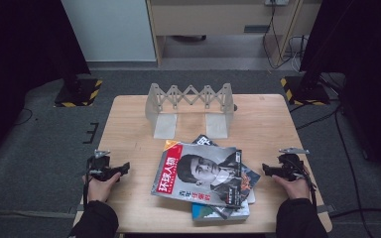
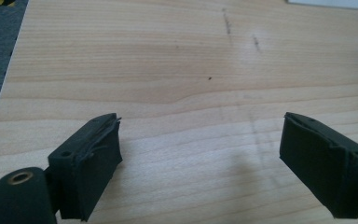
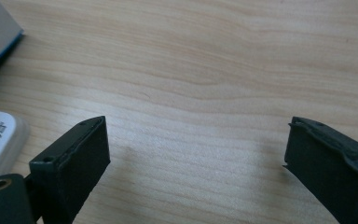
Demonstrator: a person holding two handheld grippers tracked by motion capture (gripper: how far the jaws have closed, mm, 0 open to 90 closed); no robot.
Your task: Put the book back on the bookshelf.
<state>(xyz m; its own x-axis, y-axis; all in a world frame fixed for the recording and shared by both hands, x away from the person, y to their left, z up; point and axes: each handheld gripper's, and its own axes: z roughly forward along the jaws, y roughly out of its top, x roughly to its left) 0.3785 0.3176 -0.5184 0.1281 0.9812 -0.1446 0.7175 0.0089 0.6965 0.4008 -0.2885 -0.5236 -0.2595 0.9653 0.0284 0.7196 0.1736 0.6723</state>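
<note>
On table (image 1: 129,124), overlapping magazines (image 1: 203,173), top cover red-banded portrait

1 rack (image 1: 191,106) — 2 grippers — several stacked magazines (image 1: 206,178), count unclear

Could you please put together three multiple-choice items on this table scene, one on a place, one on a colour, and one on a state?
1. Where does the folding rack stand?
A. At the far side of the table, beyond the magazines
B. On top of the magazines
C. On the floor

2. What colour is the band down the left side of the top magazine cover?
A. Green
B. Red
C. Yellow

3. How are the left tongs and right tongs?
A. Both shut on a magazine
B. One open, one shut
C. Both open and empty

Answers: 1 A, the rack sits behind the pile. 2 B, the band is red with white characters. 3 C, bare wood shows between each pair of jaws.
</note>
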